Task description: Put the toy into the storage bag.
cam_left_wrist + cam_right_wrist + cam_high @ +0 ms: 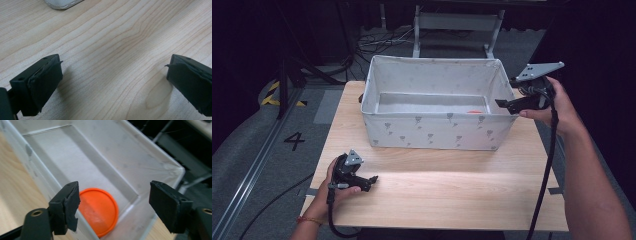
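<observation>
The right gripper hangs at the right end of a grey fabric storage bin, its jaws spread wide with nothing between them, aimed inward over the rim. In the right gripper view, the right gripper looks down on an orange disc, probably a plastic lid, lying flat on the bin floor in the corner nearest that gripper; in the high view just a sliver of the orange disc shows above the front wall.

The disc looks thin, rigid and light, likely smooth and a little slippery. Lying flat, it offers no face to pinch, so the edge is probably the place to take it, one jaw sliding under the rim, or tipping it against the soft bin wall first. The wall would likely give when pushed.

The right hand is raised, wrist bent, gripper roughly level. The left gripper rests low on the wooden table near the front left corner, well away from the bin, held in the left hand. In the left gripper view its jaws stand wide apart over bare wood, empty.
</observation>
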### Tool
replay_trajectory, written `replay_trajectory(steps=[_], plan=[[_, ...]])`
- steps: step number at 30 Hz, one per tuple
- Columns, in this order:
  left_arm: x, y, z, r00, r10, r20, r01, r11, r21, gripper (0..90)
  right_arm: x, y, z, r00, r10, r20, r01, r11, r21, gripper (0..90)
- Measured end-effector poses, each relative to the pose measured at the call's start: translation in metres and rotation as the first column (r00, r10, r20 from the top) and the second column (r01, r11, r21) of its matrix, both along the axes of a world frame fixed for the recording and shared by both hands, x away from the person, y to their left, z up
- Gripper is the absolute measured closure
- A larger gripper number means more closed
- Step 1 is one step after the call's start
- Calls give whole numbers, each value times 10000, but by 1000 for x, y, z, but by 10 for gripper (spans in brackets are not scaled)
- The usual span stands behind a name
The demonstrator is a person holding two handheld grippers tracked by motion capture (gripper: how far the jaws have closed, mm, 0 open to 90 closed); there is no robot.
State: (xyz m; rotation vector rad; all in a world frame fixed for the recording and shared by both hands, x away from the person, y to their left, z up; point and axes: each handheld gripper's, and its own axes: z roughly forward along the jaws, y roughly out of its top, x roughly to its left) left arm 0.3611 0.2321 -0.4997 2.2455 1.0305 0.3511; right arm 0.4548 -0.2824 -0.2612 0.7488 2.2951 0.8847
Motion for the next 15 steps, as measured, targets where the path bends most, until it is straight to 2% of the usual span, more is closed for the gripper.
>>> replay_trajectory(steps=[3, 15], plan=[[0, 0, 0, 10000, 1, 2, -1, 10000, 2, 5, -10, -7, 0, 10000, -96, -18, 97, 9988, 472, 260], [0, 0, 0, 10000, -3, -3, 3, 10000, 2, 5, -40, -25, -13, 9990, -371, 228, 358, 9977, 572, 258]])
